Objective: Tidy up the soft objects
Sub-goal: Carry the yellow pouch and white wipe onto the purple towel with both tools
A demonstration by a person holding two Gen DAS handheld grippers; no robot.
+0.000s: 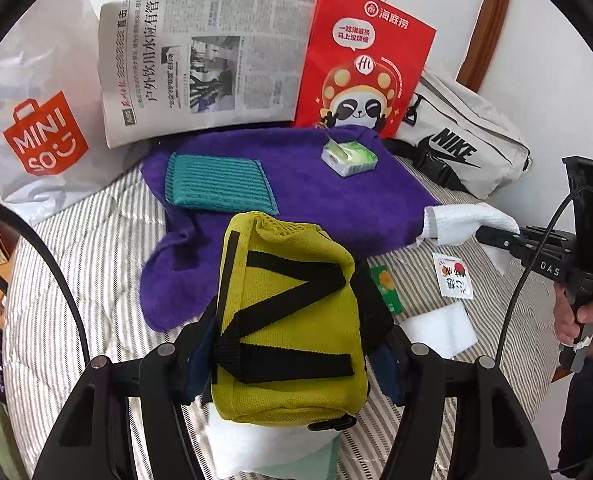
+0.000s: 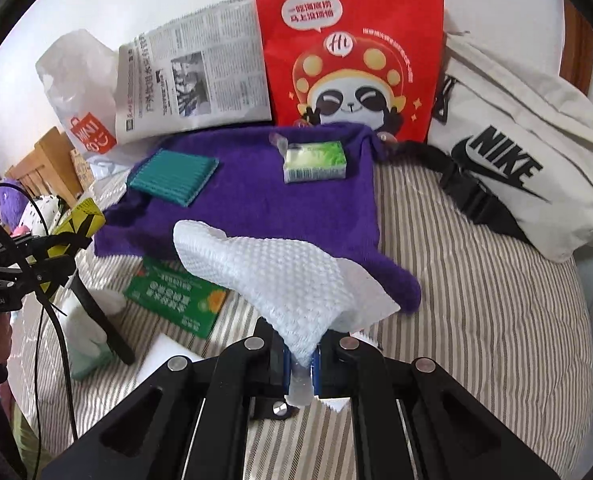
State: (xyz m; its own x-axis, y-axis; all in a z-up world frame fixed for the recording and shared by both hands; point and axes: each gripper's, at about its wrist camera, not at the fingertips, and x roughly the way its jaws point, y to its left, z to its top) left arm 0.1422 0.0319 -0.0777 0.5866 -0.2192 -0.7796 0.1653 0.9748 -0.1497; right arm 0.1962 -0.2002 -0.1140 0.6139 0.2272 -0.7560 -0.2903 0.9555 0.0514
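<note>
The yellow mesh pouch (image 1: 292,320) hides most of a green packet (image 1: 386,288) and a white cloth beneath it. The left gripper (image 1: 296,344) clasps that pouch by its sides above the striped quilt (image 1: 88,264). The right gripper (image 2: 300,364) is clenched on a dimpled white wipe (image 2: 280,280), which droops over the fuzzy purple towel (image 2: 264,196).

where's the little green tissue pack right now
The tissue pack lies on the purple towel near its far right corner, just in front of the red panda bag, with the teal cloth to its left.
</note>
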